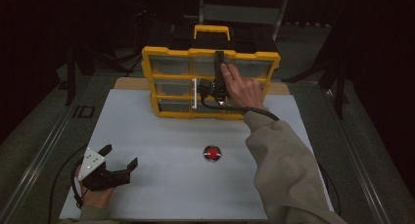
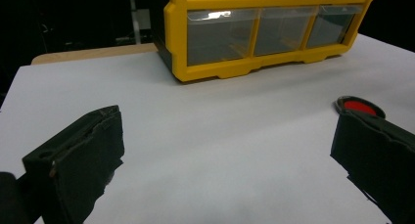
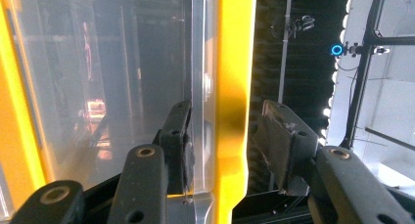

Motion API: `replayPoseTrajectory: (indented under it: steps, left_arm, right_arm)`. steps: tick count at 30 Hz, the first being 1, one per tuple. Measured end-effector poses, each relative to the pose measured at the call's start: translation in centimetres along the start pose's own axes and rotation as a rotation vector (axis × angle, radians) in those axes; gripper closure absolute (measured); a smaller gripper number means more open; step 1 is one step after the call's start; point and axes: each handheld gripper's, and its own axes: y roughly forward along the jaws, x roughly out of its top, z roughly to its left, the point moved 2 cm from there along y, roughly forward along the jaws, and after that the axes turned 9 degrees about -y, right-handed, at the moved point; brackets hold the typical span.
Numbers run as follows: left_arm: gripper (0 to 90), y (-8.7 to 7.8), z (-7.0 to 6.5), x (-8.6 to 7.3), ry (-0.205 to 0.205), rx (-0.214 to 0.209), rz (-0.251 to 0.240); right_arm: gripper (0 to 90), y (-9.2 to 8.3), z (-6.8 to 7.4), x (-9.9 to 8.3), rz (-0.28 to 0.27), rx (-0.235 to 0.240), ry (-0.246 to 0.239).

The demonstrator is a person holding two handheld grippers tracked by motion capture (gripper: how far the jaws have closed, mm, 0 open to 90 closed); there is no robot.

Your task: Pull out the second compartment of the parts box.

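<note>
With the left gripper (image 1: pixel 120 161) rested wide open and empty at seven o'clock, the yellow organizer (image 1: pixel 169 52) at twelve o'clock is best steadied while its top frame bar (image 3: pixel 235 87), bracketed by the right gripper (image 1: pixel 219 57), is clamped squarely.

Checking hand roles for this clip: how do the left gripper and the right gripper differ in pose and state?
The left gripper sits low near the table's front edge with jaws wide apart and nothing between them. The right gripper is raised at the yellow organizer, its jaws around the yellow top rim; whether both pads press cannot be told. The red button lies between the two. Both are black two-jaw grippers, hand-held.
</note>
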Motion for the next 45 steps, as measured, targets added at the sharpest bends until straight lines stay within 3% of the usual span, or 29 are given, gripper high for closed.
replayPoseTrajectory:
  steps: [9,21,32,45]
  left_arm:
    - [0.0,0.0,0.0,0.0,0.001,0.0,0.001]
    - [0.0,0.0,0.0,0.0,0.002,0.001,0.003]
    - [0.0,0.0,0.0,0.0,-0.001,0.002,0.001]
    - [0.0,0.0,0.0,0.0,-0.001,0.005,0.003]
  right_arm:
    - [60.2,-0.6,-0.1,-0.1,-0.016,0.005,0.005]
    - [72.9,-1.1,-0.3,-0.1,-0.032,0.065,-0.004]
    - [79.1,-1.1,-0.2,-0.1,-0.031,0.083,-0.017]
    - [80.2,-1.3,-0.3,0.0,-0.025,0.1,-0.026]
